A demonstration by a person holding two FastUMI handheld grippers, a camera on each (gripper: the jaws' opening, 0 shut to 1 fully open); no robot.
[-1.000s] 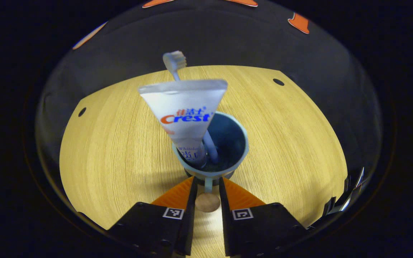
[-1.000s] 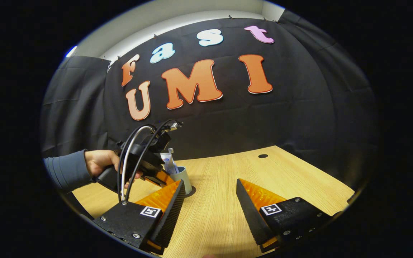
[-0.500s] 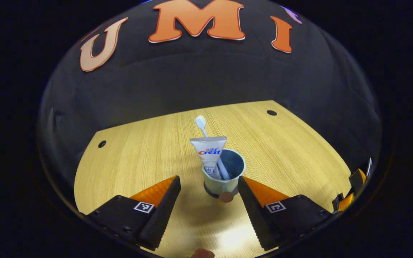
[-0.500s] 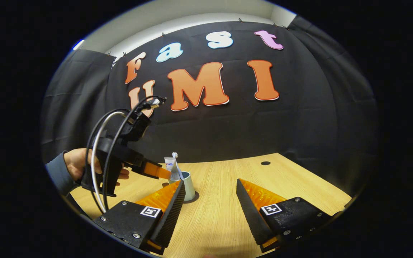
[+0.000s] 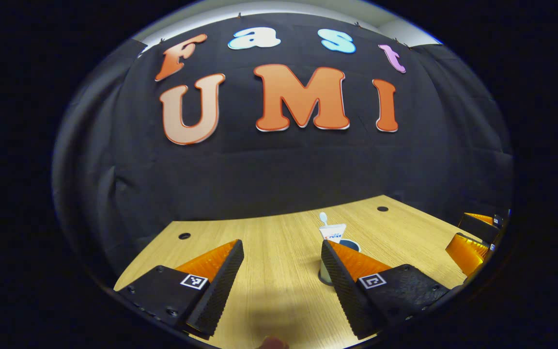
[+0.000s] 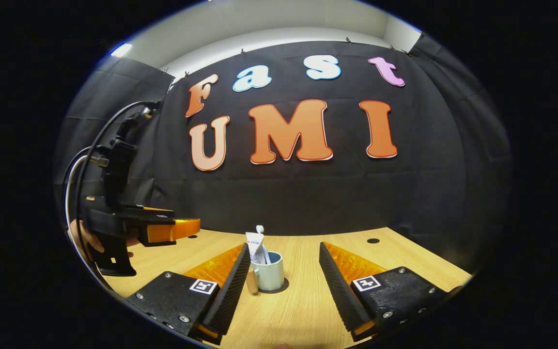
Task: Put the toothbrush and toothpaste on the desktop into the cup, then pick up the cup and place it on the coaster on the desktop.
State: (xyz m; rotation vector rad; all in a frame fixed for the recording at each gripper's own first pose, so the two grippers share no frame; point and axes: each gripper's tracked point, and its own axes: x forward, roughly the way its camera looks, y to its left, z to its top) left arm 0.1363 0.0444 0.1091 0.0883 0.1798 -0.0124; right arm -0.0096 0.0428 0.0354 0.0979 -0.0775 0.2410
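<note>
The toothpaste (image 6: 256,247) stands nearly upright in the cup (image 6: 270,277), its flat crimped end up and its cap end down inside; its long axis leans a little toward my left in the right gripper view. The toothbrush (image 6: 260,232) stands behind it, handle down in the cup and bristle head at the top, poking just above the tube. In the left gripper view the same pair rises from the cup (image 5: 326,274), toothpaste (image 5: 333,233) in front and the toothbrush (image 5: 323,217) head above it.

The pale blue cup sits on the wooden desktop (image 6: 303,300) on a dark round coaster (image 6: 279,290) that shows as a rim under its base. Its handle, with a brown end, points toward my right gripper's left finger.

My right gripper (image 6: 283,271) hangs with its fingers spread wide, nothing between them, the cup a little beyond and nearer the left finger. My left gripper (image 5: 281,269) is likewise spread and empty; its right finger hides part of the cup. In the right gripper view I see the left gripper (image 6: 172,229) off to the left, above the desktop, with black cables looping over it and a hand (image 6: 81,240) behind it. A dark hole marks the desktop at the far right.
</note>
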